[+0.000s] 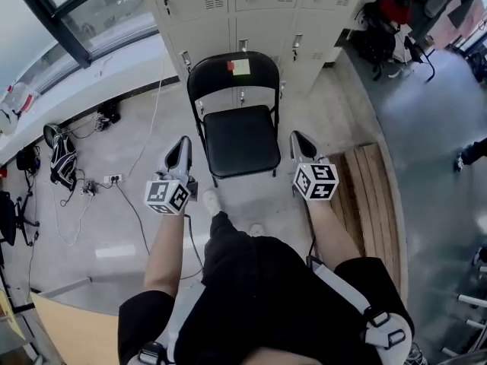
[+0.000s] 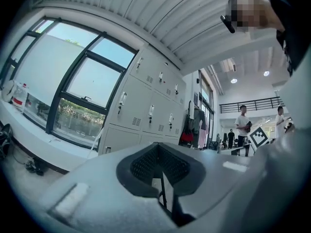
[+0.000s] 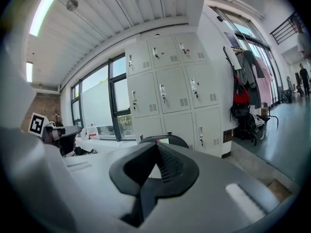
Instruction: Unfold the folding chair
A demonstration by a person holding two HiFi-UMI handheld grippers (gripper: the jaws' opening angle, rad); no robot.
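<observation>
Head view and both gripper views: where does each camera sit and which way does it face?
Head view: on the head, steeply down at the unfolded chair; left gripper, right gripper, forearms show.
Left gripper view: on it, along shut jaws toward lockers, windows.
Right gripper view: likewise, toward lockers, chair top.
Shared: the lockers.

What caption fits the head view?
Unfolded folding chair before lockers, left tool and right tool shut, flanking it.

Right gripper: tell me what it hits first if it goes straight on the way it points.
Probably the folding chair's backrest: it shows just beyond the shut tongs of the right gripper. Depth is unclear; if the gripper slips past the backrest's edge, the lockers behind come next.
</observation>
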